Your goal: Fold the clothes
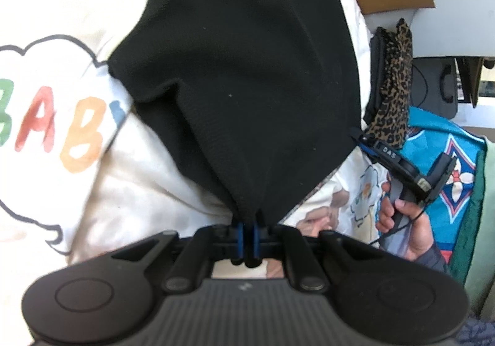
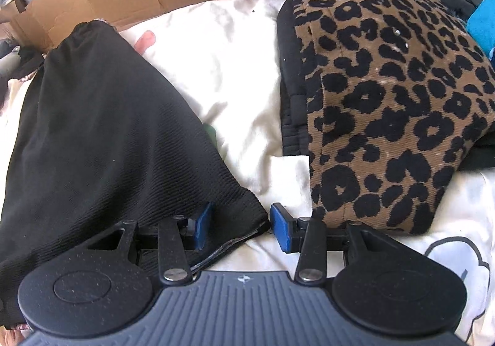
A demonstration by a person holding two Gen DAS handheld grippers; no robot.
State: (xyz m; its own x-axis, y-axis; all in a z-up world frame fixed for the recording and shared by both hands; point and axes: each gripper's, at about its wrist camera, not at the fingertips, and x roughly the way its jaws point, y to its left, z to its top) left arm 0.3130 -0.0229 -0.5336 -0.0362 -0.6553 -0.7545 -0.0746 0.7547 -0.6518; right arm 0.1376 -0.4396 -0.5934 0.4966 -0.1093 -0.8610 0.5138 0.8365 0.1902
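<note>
Two corners matter here, and I have only one of them: my left gripper (image 1: 246, 236) is clamped tight on a bunched corner of the black garment (image 1: 241, 67), while my right gripper (image 2: 239, 227) stands with its jaws apart, the other near corner lying between the blue pads (image 2: 202, 223) but not pinched. If I lift now, that free corner may slide out and the cloth would swing lopsided; closing too low could also catch the white printed sheet (image 2: 235, 92) underneath. The leopard-print piece (image 2: 386, 98) sits just to the right and might snag. The garment looks matte, ribbed and limp, draped over the sheet; its far edge seems gathered, though blur leaves me unsure.
</note>
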